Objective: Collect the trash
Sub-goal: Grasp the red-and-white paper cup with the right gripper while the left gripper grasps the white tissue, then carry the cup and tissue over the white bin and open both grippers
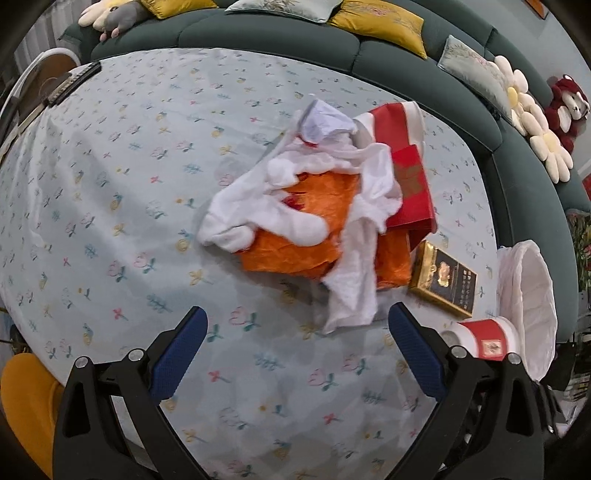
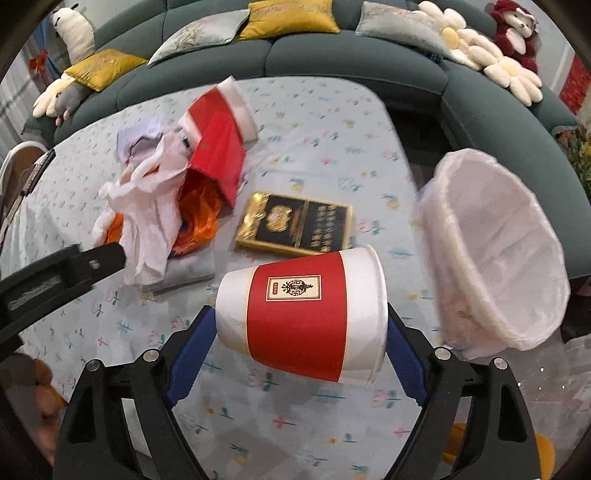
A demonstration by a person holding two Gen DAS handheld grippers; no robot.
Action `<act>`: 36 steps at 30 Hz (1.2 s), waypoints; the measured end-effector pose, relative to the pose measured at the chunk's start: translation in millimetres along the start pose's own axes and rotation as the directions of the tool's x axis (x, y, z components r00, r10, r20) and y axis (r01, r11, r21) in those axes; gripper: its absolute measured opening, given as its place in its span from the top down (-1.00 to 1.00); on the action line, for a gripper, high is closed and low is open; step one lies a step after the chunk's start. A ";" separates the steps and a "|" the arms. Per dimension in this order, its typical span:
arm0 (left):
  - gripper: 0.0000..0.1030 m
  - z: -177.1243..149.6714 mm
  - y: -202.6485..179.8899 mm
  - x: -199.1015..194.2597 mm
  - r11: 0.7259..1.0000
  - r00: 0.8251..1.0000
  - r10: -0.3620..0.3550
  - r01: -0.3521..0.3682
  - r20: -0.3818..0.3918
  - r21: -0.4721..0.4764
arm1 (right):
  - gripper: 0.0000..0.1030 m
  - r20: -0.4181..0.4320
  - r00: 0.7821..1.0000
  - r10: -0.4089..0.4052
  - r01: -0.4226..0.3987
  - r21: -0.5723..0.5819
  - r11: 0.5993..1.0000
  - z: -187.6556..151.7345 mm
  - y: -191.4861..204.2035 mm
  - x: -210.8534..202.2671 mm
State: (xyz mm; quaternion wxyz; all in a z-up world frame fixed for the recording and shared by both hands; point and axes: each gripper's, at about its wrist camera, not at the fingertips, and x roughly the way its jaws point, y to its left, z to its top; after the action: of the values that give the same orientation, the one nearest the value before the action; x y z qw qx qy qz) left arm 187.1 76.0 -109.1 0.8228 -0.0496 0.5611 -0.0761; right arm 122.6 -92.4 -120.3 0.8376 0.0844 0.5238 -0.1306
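Beside sofa (image 1: 280,40), floral-clothed table (image 1: 110,221).

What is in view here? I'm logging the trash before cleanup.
Cup: one, red-white, between right gripper's pads.
Tissues: several, white, heaped mid-table.
Wrapper: one, orange, under tissues.
Red packaging: count unclear, red-white, behind heap.
Box: one, black-gold, flat beside heap.
Bin: one, white-lined, at table's edge.
Tablecloth: one, pale blue floral.
Sofa: one, green, behind table, with cushions and plush toys.
Left gripper: black-blue, open, near tissues.
Right gripper: black-blue, shut on cup.
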 end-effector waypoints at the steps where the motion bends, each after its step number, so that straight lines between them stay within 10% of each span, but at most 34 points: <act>1: -0.68 0.5 -4.6 3.1 1.000 1.000 0.001 -0.001 -0.005 0.007 | -0.62 0.003 1.000 -0.003 0.003 0.007 1.000 0.4 -3.8 -3.1; 13: 0.87 1.9 -26.4 16.8 0.999 0.999 -0.009 0.010 -0.038 0.039 | -0.62 0.031 1.000 -0.002 0.000 0.060 0.998 4.7 -39.0 -26.5; 36: 0.93 -11.0 -124.5 -126.9 0.953 0.957 -0.239 0.198 0.167 0.230 | -0.62 0.232 0.973 -0.006 -0.025 0.132 0.991 6.3 -92.5 -124.6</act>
State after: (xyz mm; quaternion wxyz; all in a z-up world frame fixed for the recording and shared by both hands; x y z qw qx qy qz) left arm 122.7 -23.4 24.0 0.8603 -0.0314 0.4585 -0.2209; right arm 47.6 -166.0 -5.9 0.8860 0.1271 0.4120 -0.1706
